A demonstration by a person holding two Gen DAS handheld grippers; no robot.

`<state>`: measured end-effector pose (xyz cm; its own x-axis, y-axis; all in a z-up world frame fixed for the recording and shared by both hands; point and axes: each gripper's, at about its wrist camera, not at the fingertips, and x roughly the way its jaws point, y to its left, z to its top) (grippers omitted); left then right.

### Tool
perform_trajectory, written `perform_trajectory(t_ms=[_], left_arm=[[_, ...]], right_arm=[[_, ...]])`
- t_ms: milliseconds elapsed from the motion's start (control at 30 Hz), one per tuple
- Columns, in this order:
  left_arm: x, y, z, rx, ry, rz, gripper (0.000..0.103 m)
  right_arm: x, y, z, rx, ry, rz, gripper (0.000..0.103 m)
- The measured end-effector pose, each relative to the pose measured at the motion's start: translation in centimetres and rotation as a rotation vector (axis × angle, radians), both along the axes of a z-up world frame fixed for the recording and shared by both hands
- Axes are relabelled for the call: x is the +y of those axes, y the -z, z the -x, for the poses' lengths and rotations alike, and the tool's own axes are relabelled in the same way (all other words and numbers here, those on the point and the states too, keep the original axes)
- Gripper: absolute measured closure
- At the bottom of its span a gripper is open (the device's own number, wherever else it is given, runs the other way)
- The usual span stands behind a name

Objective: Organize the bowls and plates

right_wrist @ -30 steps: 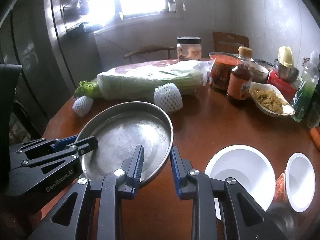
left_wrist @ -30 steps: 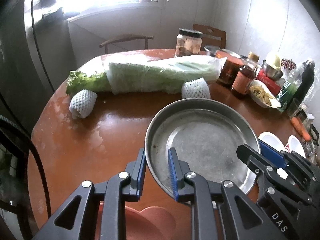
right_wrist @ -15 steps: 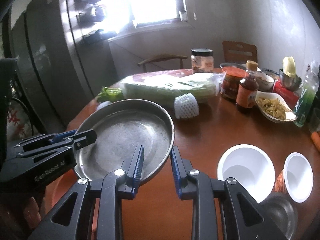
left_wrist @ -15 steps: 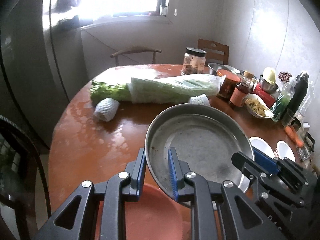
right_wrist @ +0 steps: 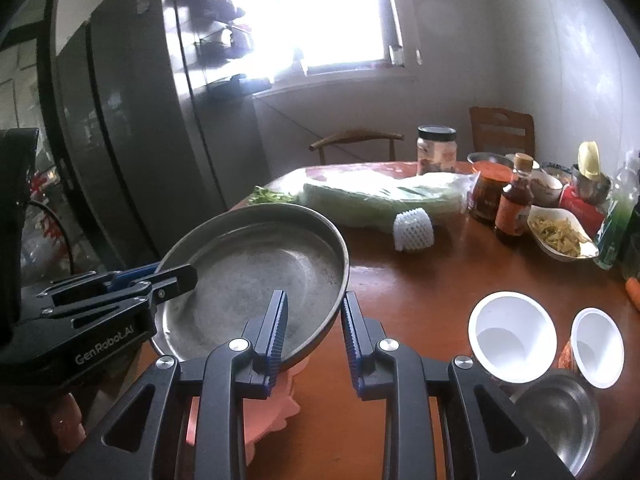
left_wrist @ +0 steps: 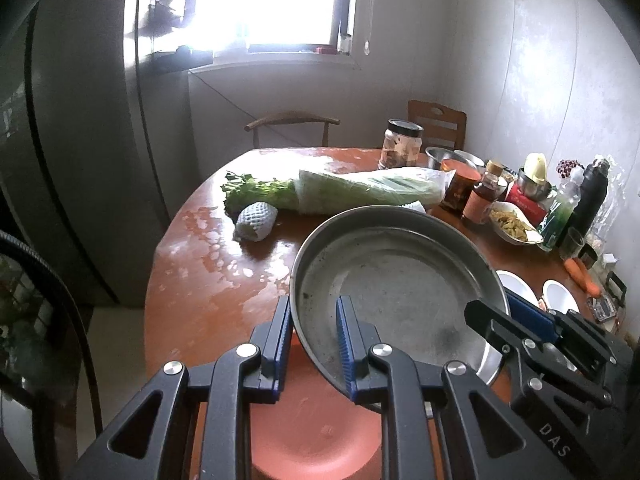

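Metal pan, rim clamped by left hand-held gripper and right hand-held gripper, above pink plate.

A home kitchen: a tall fridge by the window, wooden chairs, and food jars and vegetables on a round surface.

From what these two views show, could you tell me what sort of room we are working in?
Most likely a home kitchen or dining corner: a round wooden table crowded with sauce bottles, jars and bagged greens, a tall refrigerator beside the window, and wooden chairs at the wall.
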<state>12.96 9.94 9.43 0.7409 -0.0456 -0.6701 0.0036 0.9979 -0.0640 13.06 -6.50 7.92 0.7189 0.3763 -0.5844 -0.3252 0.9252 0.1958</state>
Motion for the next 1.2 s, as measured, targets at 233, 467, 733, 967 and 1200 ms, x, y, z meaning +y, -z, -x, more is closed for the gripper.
perform_trajectory(t_ms=[233, 467, 733, 967, 1200], left_arm=[[0.8, 0.2, 2.3, -0.007, -0.012, 0.003, 0.082], [1.0, 1.5, 3.8, 0.002, -0.022, 0.003, 0.082], [1.1, 3.1, 4.9, 0.024, -0.028, 0.001, 0.082], [1.3, 5.0, 5.1, 0.053, -0.040, 0.011, 0.082], [1.4, 6.9, 4.8, 0.084, -0.048, 0.011, 0.082]], right_arm=[[0.6, -0.3, 2.1, -0.015, -0.023, 0.002, 0.074], [1.1, 0.3, 4.0, -0.020, -0.034, 0.015, 0.074], [1.6, 1.6, 5.5, -0.005, -0.041, 0.047, 0.073], [2.0, 3.1, 5.8, 0.021, -0.065, 0.074, 0.073], [2.2, 4.7, 5.5, 0.055, -0.078, 0.087, 0.073]])
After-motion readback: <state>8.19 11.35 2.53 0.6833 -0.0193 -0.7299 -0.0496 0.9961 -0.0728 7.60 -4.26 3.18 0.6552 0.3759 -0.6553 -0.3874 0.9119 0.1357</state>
